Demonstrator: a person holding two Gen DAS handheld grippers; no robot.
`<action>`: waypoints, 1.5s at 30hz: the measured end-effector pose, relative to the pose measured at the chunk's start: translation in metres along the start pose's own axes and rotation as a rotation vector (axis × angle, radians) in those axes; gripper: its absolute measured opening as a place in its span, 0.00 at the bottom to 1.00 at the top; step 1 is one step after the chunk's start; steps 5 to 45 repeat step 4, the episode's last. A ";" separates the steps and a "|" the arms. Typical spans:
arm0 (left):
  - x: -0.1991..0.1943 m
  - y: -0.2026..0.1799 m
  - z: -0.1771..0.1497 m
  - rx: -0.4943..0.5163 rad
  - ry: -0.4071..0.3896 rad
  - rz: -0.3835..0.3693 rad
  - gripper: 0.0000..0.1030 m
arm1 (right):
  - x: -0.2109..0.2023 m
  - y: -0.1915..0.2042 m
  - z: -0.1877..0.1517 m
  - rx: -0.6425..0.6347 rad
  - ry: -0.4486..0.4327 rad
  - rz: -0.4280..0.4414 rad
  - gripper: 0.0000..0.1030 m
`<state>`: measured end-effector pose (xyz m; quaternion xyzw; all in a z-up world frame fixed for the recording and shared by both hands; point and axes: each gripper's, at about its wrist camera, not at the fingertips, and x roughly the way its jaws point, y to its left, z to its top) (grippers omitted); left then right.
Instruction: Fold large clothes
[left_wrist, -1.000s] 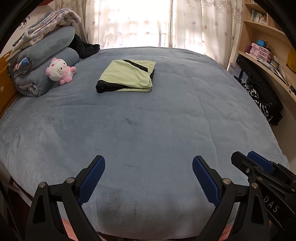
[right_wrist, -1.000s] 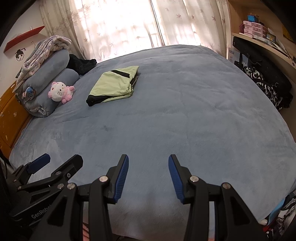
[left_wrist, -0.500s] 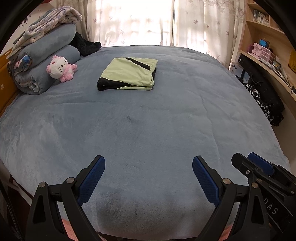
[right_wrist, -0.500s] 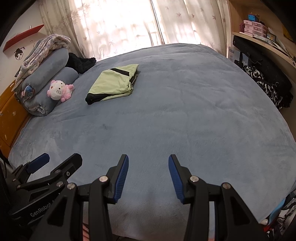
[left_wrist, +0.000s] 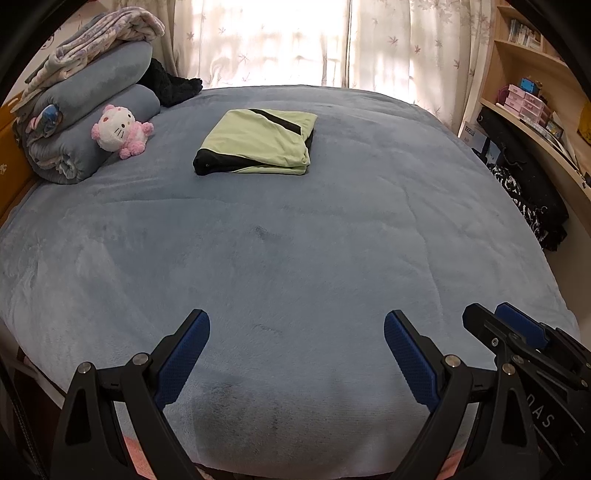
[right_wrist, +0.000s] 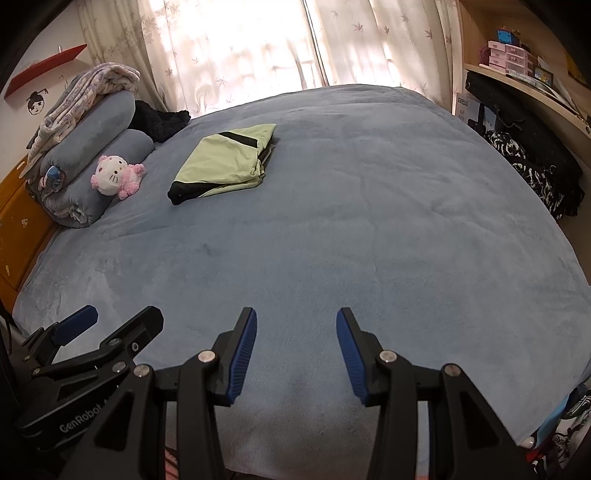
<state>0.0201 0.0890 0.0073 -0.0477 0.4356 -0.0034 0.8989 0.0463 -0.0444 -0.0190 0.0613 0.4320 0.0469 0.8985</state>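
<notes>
Garment (left_wrist: 258, 142): lay folded, green and black, far up the bed (left_wrist: 295, 258), well apart from both claws.
Left gripper (left_wrist: 296, 347): spread wide, empty.
Right gripper (right_wrist: 296, 347): parted, empty.
Markings: "GenRobot" on left gripper body.

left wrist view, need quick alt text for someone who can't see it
A folded green and black garment lies on a blue-grey bed near the far side. The open left gripper hovers empty over the near edge, the right gripper beside it. A pink and white plush cat leans on rolled bedding at left.
</notes>
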 end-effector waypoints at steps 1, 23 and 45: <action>0.001 0.000 0.000 -0.002 0.001 -0.001 0.92 | 0.001 0.001 0.000 -0.002 0.002 -0.002 0.44; 0.003 0.003 0.000 -0.005 0.008 -0.004 0.92 | 0.003 0.004 0.000 -0.007 0.006 -0.009 0.44; 0.003 0.003 0.000 -0.005 0.008 -0.004 0.92 | 0.003 0.004 0.000 -0.007 0.006 -0.009 0.44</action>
